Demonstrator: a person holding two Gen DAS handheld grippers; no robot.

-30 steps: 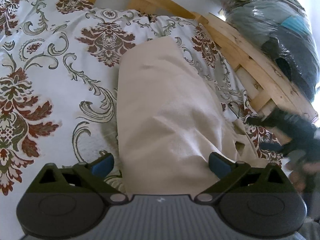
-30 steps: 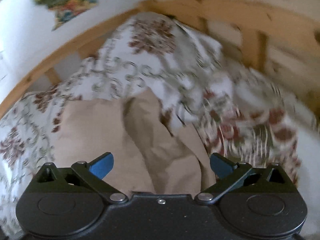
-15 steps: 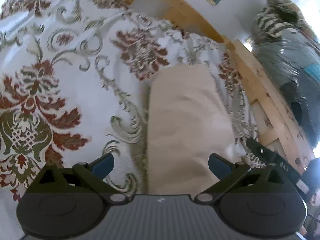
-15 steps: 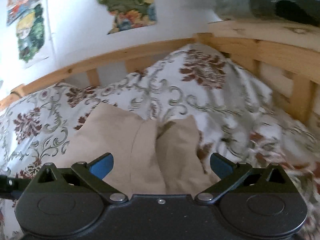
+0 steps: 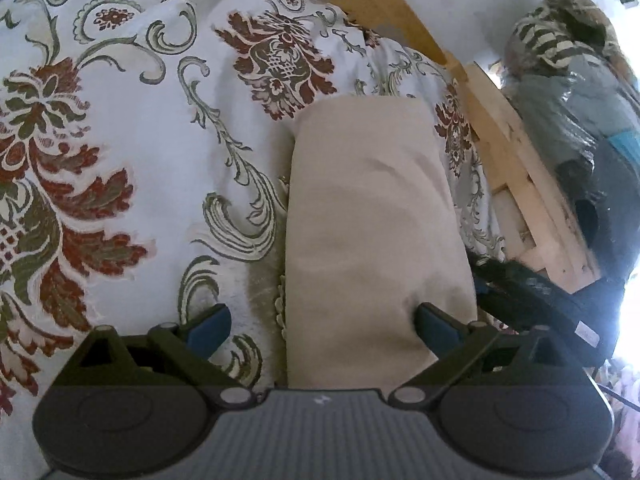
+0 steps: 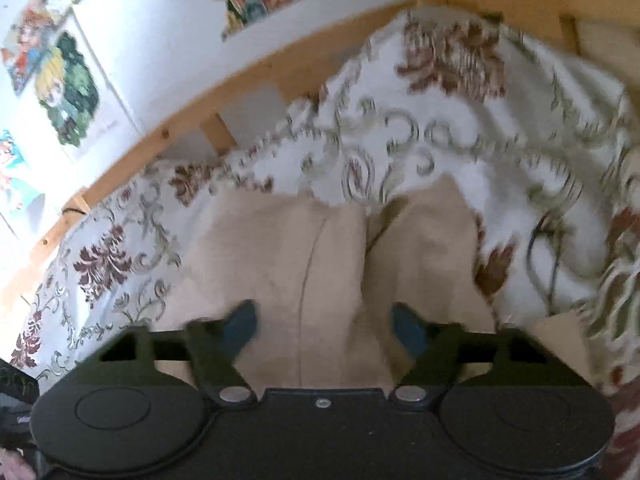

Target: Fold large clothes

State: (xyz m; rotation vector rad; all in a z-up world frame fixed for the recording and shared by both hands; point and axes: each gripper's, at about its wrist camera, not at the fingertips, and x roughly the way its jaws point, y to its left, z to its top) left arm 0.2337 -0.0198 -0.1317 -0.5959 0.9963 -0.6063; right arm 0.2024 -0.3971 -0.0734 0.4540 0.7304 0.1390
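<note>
Beige trousers (image 5: 372, 216) lie on the bed, folded into a long narrow strip that runs toward the wooden headboard rail (image 5: 384, 4) and sits close to the bed's right side rail (image 5: 528, 184). In the right wrist view the same garment (image 6: 304, 264) shows two layers side by side with a seam line down one of them, and a fold of the bedspread is bunched against its far end. The left gripper (image 5: 324, 326) hangs over the near end of the strip with its fingers (image 5: 210, 326) spread wide, one blue pad over the bedspread and the other at the cloth's right edge; they grip nothing. The right gripper (image 6: 324, 326) is blurred, its fingers (image 6: 240, 326) apart over the cloth, narrower than the left pair, and clamped on nothing. The white bedspread (image 5: 132, 160) with red and green floral scrolls covers the bed. Beyond the right side rail stands a pile of bagged clothes (image 5: 572, 92). Colourful cartoon pictures (image 6: 64, 92) hang on the white wall behind the headboard; any writing on them is too blurred to read.
</note>
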